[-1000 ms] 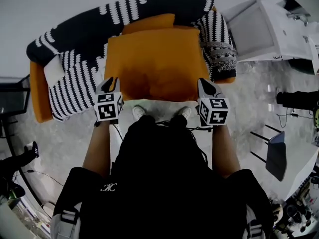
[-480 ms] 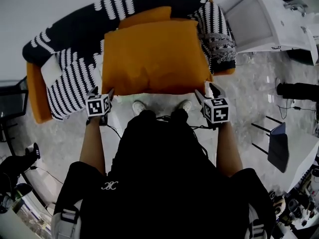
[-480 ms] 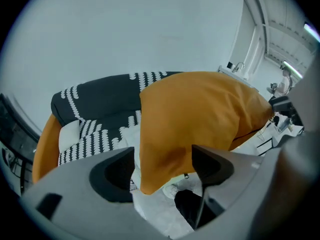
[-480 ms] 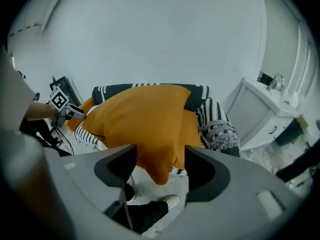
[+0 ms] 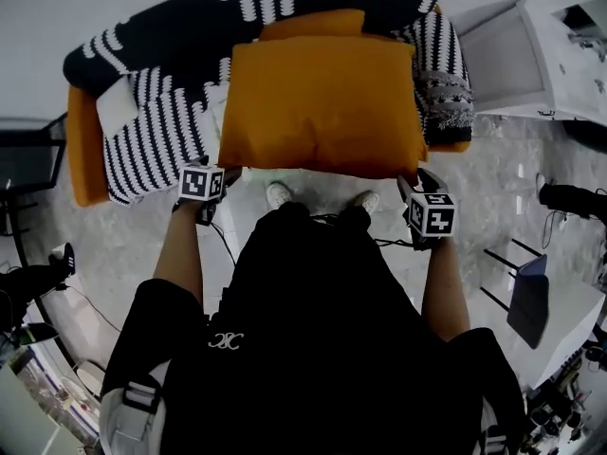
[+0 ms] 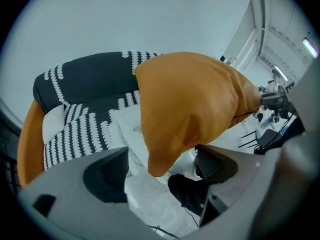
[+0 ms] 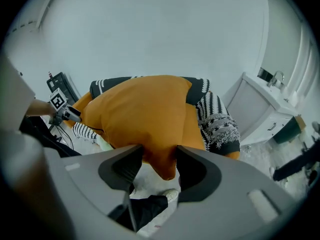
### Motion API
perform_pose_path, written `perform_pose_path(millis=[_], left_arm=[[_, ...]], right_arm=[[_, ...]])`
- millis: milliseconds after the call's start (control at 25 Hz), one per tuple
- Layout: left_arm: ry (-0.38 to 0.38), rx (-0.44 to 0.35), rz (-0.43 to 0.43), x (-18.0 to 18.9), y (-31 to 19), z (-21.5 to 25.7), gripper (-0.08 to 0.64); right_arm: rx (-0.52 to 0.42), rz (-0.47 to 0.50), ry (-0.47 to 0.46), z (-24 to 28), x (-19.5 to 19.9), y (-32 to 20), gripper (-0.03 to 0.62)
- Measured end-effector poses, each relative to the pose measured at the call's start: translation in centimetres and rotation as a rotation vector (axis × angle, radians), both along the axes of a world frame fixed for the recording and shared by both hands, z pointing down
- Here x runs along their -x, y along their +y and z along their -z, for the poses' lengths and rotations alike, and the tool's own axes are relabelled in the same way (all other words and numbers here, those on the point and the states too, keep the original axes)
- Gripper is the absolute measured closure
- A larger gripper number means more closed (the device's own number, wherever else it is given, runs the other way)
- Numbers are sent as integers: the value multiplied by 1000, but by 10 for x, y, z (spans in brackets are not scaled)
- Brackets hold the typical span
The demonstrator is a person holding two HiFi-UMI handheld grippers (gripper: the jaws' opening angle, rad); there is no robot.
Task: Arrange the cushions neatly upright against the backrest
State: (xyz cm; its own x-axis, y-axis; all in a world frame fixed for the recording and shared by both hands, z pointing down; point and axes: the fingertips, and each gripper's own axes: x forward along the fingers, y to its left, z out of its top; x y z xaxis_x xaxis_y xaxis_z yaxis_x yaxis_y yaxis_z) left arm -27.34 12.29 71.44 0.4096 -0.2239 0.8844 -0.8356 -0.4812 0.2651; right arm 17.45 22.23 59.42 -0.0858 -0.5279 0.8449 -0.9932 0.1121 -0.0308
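Both hand-held grippers have come down since the earlier frames and have let go of the orange cushion (image 5: pixel 322 102), which was then held by its two near corners.

Left hand-held gripper (image 6: pixel 159 170): the jaws have just been opening and now stand wide apart. The near left corner of the cushion hangs between them, but neither pad presses on it.

Right hand-held gripper (image 7: pixel 160 170): the jaws have just opened wide and then closed back a little. The near right corner of the cushion sits in the gap between the pads, and I see no firm pinch on it, so this one is open too.

Just below the cushion's near edge, the person's shoes (image 5: pixel 278 194) stand on the floor.

Beyond the two grippers, the cushion rests on the orange sofa (image 5: pixel 81 154). Its near edge reaches over the front of the seat and its far edge lies toward the backrest.

Behind it, a second orange cushion (image 5: pixel 313 25) shows only its top edge against the backrest.

A black and white striped throw (image 5: pixel 152 145) covers the seat to the left and the backrest. A fringed patterned cloth (image 5: pixel 444 98) lies at the right end of the sofa.
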Motion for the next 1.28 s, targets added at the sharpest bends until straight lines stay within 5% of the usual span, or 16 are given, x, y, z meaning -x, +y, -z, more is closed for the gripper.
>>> perform_pose_path(millis=[120,440,600,760,1280], left_arm=[[1,5,-10,8,0,-10,140],[68,-13,-35,-15,-15,-13,378],[139,-15,26,-21,-19,-3,502],[250,-12,95,-20,-22,17,520],[299,-210,23,-31,-43,96,528]], right_arm=[[11,16,11,-2,7,-2,399],[65,30,49,-9,2,-11,477],[46,25,85,-7,4,-14,526],[8,-21,83,-2,4,-16,538],[-225,-116,100,48,-12,-56,560]])
